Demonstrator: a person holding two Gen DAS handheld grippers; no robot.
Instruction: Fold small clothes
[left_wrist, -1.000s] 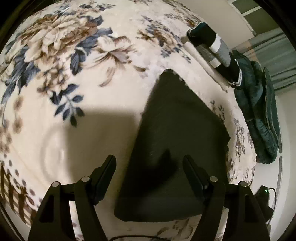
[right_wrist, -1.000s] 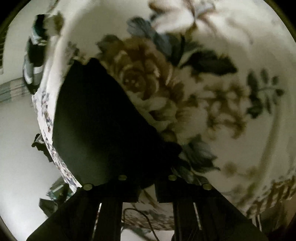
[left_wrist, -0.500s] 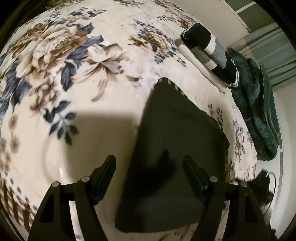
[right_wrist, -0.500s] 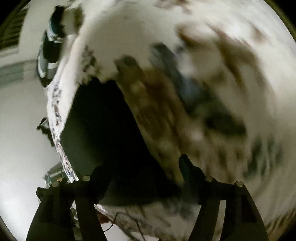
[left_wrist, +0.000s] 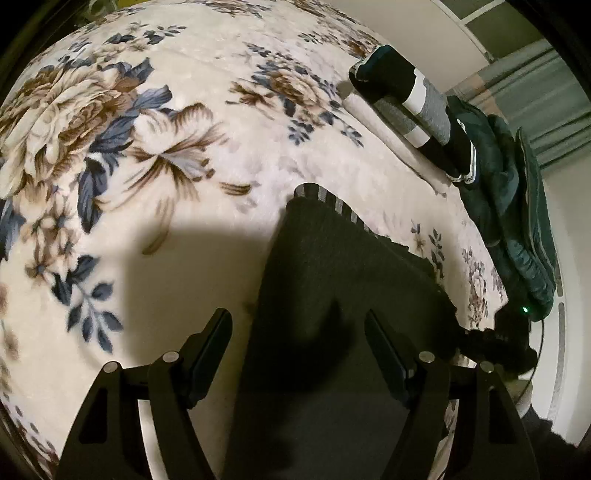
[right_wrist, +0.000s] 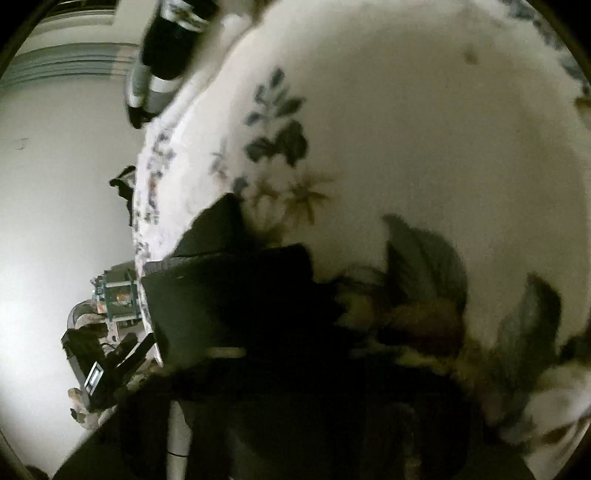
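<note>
Right claw (right_wrist: 295, 354) just snapped closed, dark garment (left_wrist: 343, 332) edge now lifted; left claw (left_wrist: 297, 350) open above it.

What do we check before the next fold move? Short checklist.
1. Left tool open, above the garment: ok.
2. Right tool gripping cloth: jaws have just been closing, but the view is too dark; cannot tell.
3. Garment lying on the blanket, apart from the folded pile: ok.
4. Right view sharp enough to aim: not ok, blurred.
</note>
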